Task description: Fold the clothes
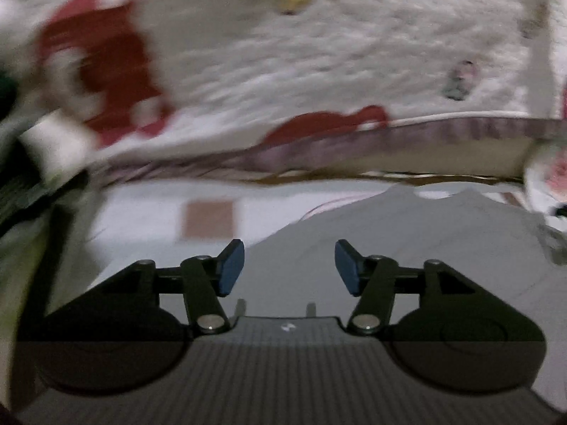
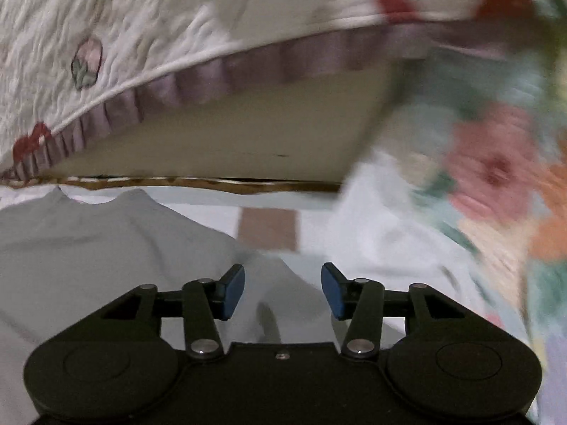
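Blurring hides floral fabric (image 2: 496, 177) beside grey shirt (image 2: 88, 248).

Bedroom: quilted, frilled bedspread (image 2: 149, 28)

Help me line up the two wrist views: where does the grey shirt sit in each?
Left wrist: the grey shirt fills the lower right, behind the open left gripper.
Right wrist: the shirt fills the lower left, reaching under the open right gripper.
Shared landmark: the brown square on the white sheet beside the shirt.
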The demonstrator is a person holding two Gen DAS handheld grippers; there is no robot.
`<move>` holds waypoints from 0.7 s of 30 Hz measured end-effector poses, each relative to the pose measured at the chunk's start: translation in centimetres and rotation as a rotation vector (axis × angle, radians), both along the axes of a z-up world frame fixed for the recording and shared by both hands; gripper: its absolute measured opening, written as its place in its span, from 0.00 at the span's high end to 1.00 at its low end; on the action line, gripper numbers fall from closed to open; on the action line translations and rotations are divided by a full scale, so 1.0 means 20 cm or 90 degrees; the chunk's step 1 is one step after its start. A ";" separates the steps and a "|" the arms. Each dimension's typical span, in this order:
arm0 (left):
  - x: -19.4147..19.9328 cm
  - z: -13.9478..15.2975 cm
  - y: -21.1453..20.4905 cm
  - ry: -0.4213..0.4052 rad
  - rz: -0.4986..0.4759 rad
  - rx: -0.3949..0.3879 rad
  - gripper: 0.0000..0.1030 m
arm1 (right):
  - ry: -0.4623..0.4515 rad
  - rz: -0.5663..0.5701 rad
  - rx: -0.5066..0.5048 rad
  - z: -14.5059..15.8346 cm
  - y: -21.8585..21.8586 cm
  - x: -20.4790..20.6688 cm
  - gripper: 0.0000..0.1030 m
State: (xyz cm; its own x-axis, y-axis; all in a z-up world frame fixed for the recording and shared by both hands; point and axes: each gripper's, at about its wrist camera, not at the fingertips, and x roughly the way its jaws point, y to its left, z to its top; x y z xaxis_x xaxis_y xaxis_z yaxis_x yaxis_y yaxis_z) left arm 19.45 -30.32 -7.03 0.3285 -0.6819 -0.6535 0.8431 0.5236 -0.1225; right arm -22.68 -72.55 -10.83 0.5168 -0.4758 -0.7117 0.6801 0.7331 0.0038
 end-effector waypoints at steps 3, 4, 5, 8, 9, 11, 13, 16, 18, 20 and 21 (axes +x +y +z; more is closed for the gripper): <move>0.10 -0.10 -0.25 -0.007 -0.035 0.026 0.46 | 0.017 0.033 0.035 -0.03 -0.05 0.19 0.48; 0.13 -0.14 -0.30 -0.011 -0.048 0.045 0.46 | 0.022 0.051 0.032 -0.04 -0.04 0.23 0.48; 0.15 -0.18 -0.36 -0.014 -0.061 0.065 0.46 | 0.029 0.063 0.033 -0.05 -0.03 0.27 0.48; 0.20 -0.29 -0.47 0.002 -0.118 0.106 0.43 | 0.072 0.076 0.065 -0.14 -0.06 0.33 0.46; 0.21 -0.33 -0.49 0.014 -0.136 0.112 0.43 | 0.086 0.078 0.069 -0.16 -0.07 0.35 0.46; 0.20 -0.39 -0.51 0.035 -0.166 0.114 0.41 | 0.106 0.081 0.066 -0.20 -0.08 0.37 0.46; 0.19 -0.42 -0.54 0.040 -0.188 0.105 0.35 | 0.139 0.088 0.033 -0.22 -0.06 0.39 0.40; 0.15 -0.44 -0.56 0.029 -0.194 0.096 0.31 | 0.153 0.083 0.005 -0.23 -0.07 0.43 0.26; 0.08 -0.45 -0.58 -0.018 -0.195 0.115 0.31 | 0.139 0.056 0.013 -0.24 -0.10 0.43 0.19; 0.03 -0.44 -0.58 -0.021 -0.197 0.112 0.70 | 0.090 0.053 0.042 -0.24 -0.10 0.40 0.29; 0.02 -0.43 -0.58 0.000 -0.200 0.103 0.84 | 0.064 0.054 0.058 -0.24 -0.10 0.39 0.54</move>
